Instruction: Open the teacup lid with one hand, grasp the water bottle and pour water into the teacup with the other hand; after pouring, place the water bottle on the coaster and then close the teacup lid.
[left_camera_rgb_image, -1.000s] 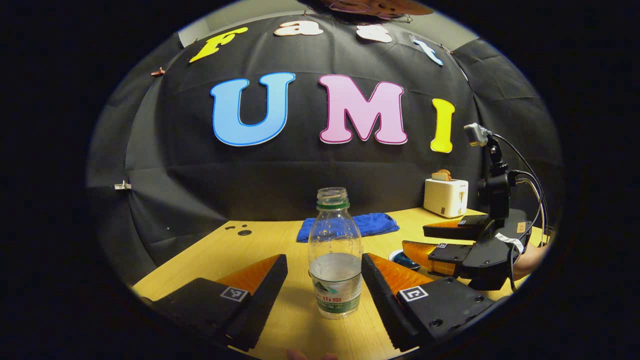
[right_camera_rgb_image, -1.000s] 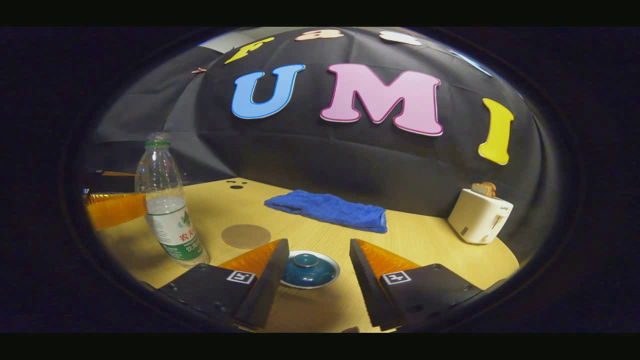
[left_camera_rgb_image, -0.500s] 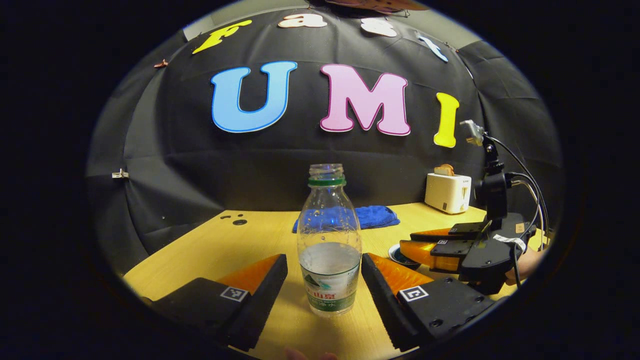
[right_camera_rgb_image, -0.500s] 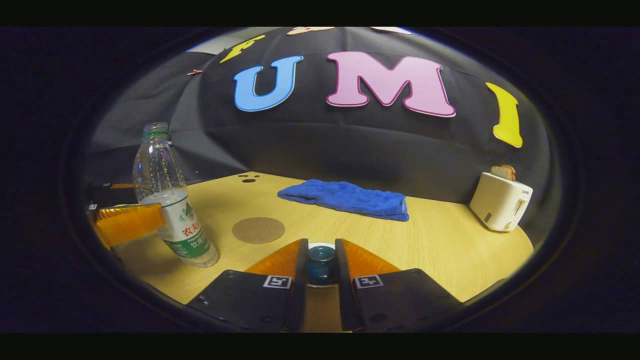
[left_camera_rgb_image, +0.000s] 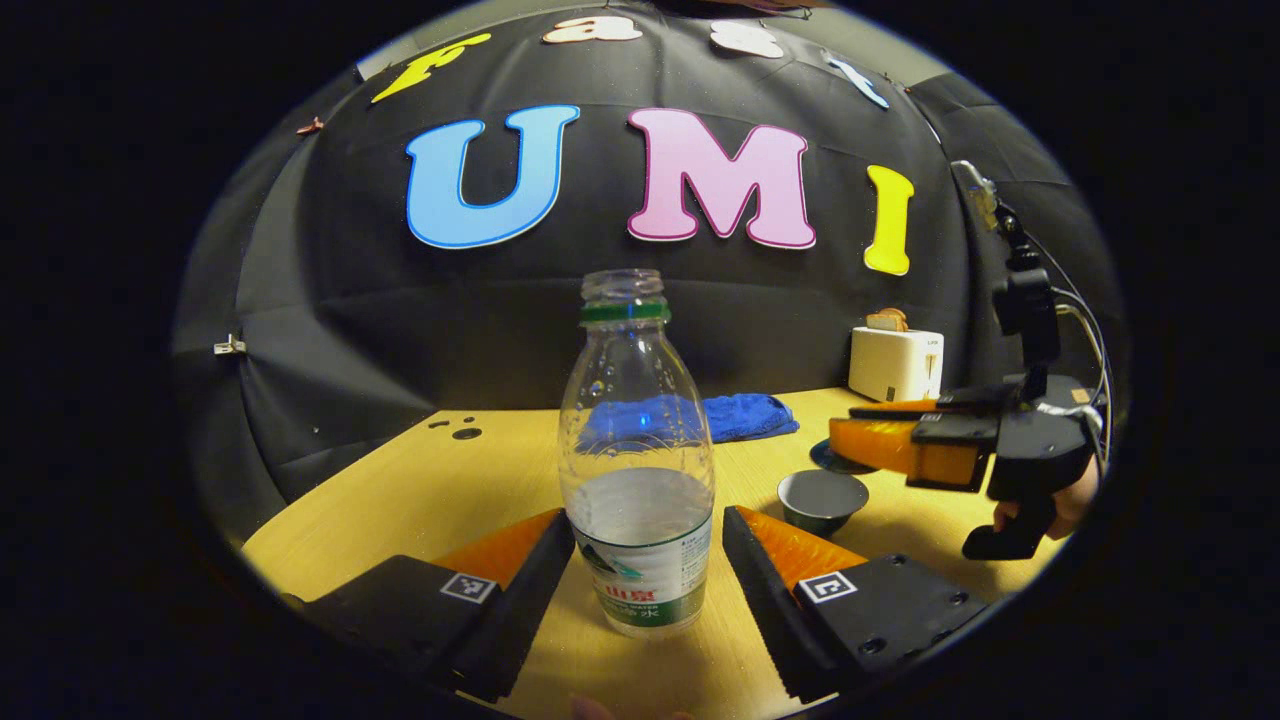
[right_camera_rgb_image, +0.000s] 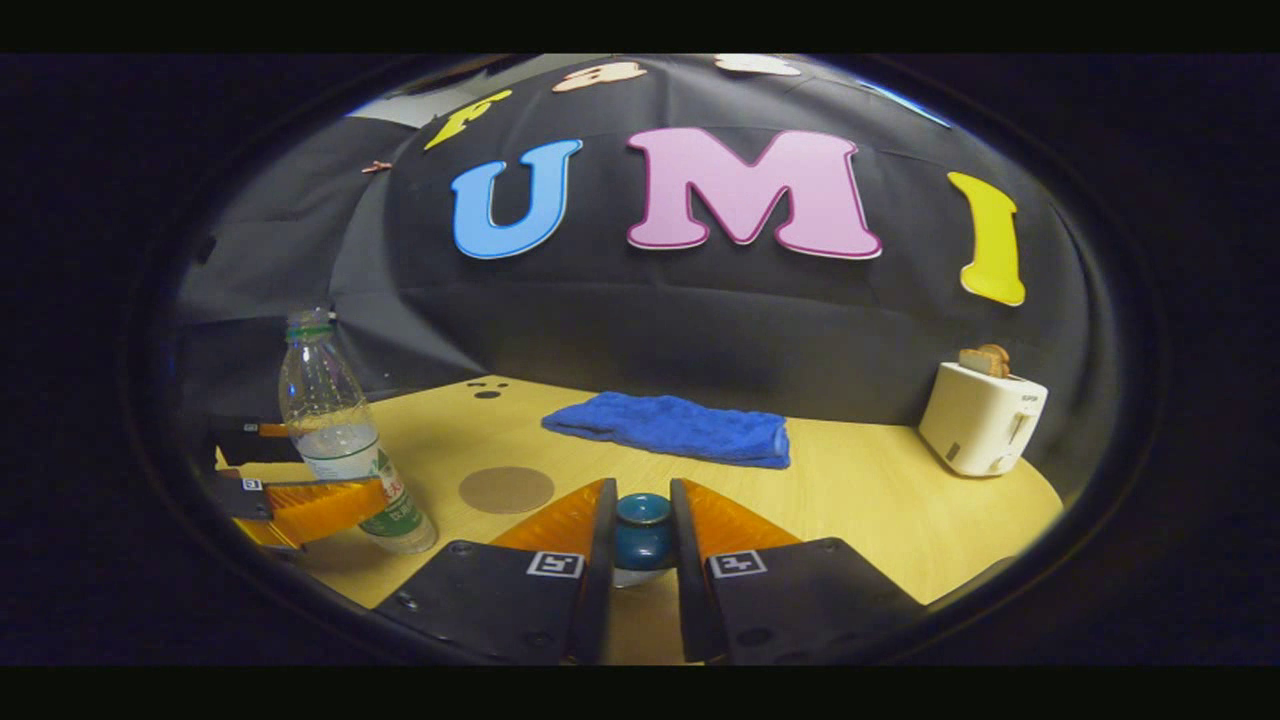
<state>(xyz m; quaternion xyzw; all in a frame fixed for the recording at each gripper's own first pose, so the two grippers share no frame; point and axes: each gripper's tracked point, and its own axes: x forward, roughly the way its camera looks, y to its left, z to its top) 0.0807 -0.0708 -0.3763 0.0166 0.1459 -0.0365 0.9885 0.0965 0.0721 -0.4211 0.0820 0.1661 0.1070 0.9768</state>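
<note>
Pale wooden table (left_camera_rgb_image: 450, 490). Clear plastic water bottle (left_camera_rgb_image: 637, 460), uncapped, third full, frame centre between wide-spread left gripper (left_camera_rgb_image: 648, 560) fingers, untouched. Right gripper (right_camera_rgb_image: 642, 535) clamps blue ceramic lid knob (right_camera_rgb_image: 642, 518). Dark teacup (left_camera_rgb_image: 822, 500) open, right-centre. Bottle light, thin-walled, likely crushable: grasp labelled belly.

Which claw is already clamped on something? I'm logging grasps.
The right claw: its fingers pinch the blue lid, lifted off the teacup. The left claw stands open around the water bottle.
</note>
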